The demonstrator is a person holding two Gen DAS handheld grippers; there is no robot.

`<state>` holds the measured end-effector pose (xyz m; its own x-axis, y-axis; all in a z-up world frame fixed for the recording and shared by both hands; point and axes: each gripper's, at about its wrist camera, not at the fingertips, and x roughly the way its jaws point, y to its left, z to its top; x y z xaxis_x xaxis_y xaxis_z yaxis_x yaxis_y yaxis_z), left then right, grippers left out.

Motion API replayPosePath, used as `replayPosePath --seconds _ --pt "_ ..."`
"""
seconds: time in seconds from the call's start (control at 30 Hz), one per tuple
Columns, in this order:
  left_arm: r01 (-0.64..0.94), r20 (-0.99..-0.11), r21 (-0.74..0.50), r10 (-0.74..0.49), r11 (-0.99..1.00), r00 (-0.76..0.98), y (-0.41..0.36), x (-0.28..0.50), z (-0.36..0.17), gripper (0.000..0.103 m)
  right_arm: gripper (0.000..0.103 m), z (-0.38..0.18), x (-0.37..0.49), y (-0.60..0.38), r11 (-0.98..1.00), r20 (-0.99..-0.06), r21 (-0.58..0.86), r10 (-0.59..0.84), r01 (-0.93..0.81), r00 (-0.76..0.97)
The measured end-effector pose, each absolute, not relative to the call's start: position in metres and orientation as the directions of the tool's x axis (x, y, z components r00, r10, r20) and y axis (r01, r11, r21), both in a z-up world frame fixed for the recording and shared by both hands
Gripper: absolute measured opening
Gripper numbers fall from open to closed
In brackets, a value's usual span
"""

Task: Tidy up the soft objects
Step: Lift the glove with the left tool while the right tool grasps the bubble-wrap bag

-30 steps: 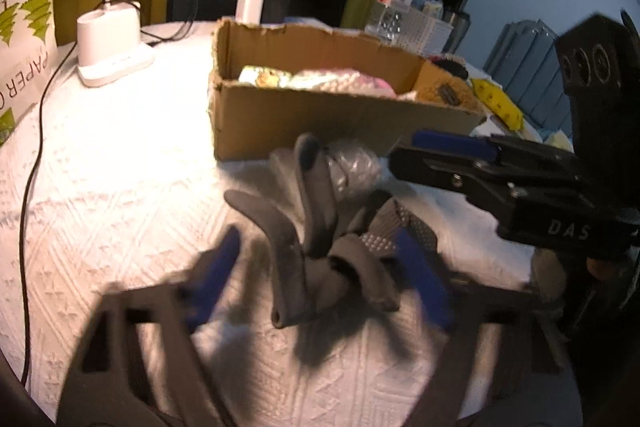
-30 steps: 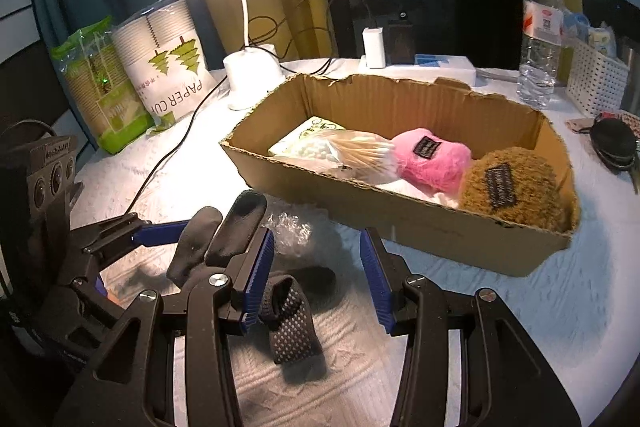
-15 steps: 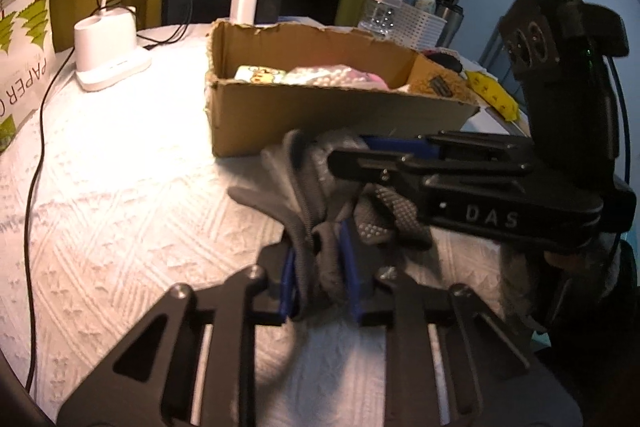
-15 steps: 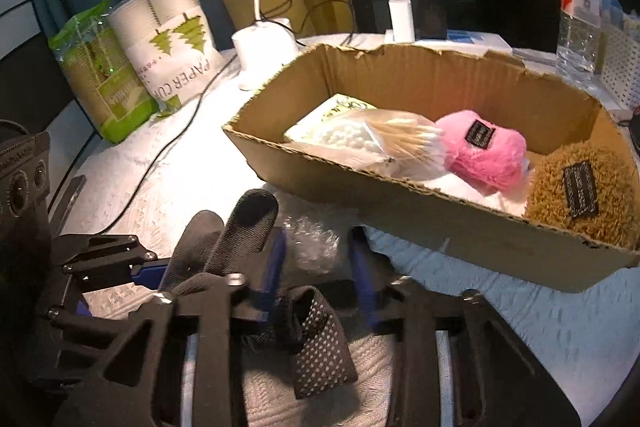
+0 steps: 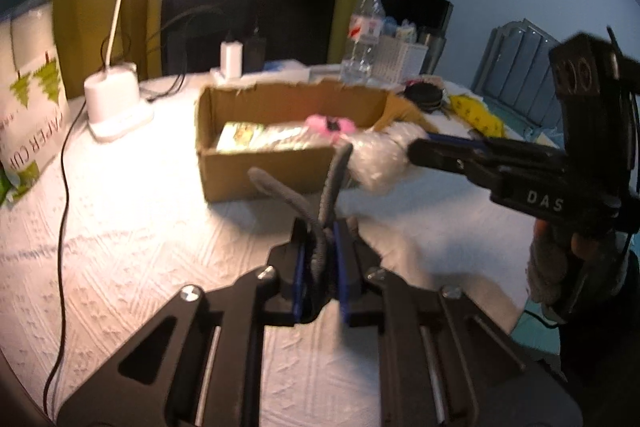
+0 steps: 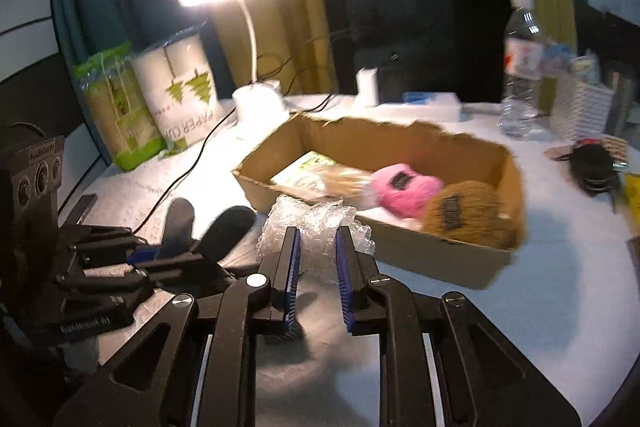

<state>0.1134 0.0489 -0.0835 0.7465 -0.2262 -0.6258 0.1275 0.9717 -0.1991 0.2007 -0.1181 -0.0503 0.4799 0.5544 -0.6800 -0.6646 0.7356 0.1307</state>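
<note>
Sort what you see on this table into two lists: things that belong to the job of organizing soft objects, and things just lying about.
Job:
glove, in the left gripper
bubble wrap, in the right gripper
box
pink toy
brown toy

Lying about:
lamp
bottle
paper cups
basket

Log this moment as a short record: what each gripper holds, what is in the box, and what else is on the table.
left gripper: shut on grey glove
right gripper: shut on bubble wrap
cardboard box: pink plush, brown plush, packets
table: lit desk lamp, water bottle, paper cups pack
stage: both items lifted, not yet in box
</note>
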Motion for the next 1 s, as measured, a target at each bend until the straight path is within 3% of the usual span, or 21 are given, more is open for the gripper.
replayPosePath --seconds 0.33,0.53,0.63,0.67,0.7,1.0 --pt "0.186 -0.563 -0.119 -0.221 0.975 0.797 0.015 0.114 -0.034 0.012 0.019 -0.015 0.2 -0.181 0.792 -0.611 0.125 0.536 -0.598 0.582" --pt "0.145 -0.659 -0.102 -0.176 0.984 0.731 0.014 0.126 -0.062 0.017 0.019 -0.016 0.207 -0.204 0.796 -0.596 0.154 0.548 -0.586 0.587" --pt "0.082 -0.705 -0.063 -0.103 0.995 0.702 0.019 0.13 -0.086 0.05 0.019 -0.026 0.212 -0.209 0.793 -0.608 0.176 0.554 -0.583 0.57" --pt "0.064 -0.707 -0.069 -0.094 0.996 0.701 0.022 0.131 -0.092 0.073 0.019 -0.029 0.212 -0.21 0.792 -0.61 0.18 0.555 -0.583 0.566" --pt "0.054 -0.71 -0.066 -0.085 0.996 0.699 0.024 0.131 -0.097 0.081 0.019 -0.031 0.212 -0.21 0.79 -0.611 0.184 0.558 -0.585 0.561" --pt "0.071 -0.799 -0.046 -0.079 0.996 0.596 0.02 0.142 -0.144 0.078 0.019 -0.035 0.21 -0.218 0.79 -0.605 0.204 0.566 -0.578 0.56"
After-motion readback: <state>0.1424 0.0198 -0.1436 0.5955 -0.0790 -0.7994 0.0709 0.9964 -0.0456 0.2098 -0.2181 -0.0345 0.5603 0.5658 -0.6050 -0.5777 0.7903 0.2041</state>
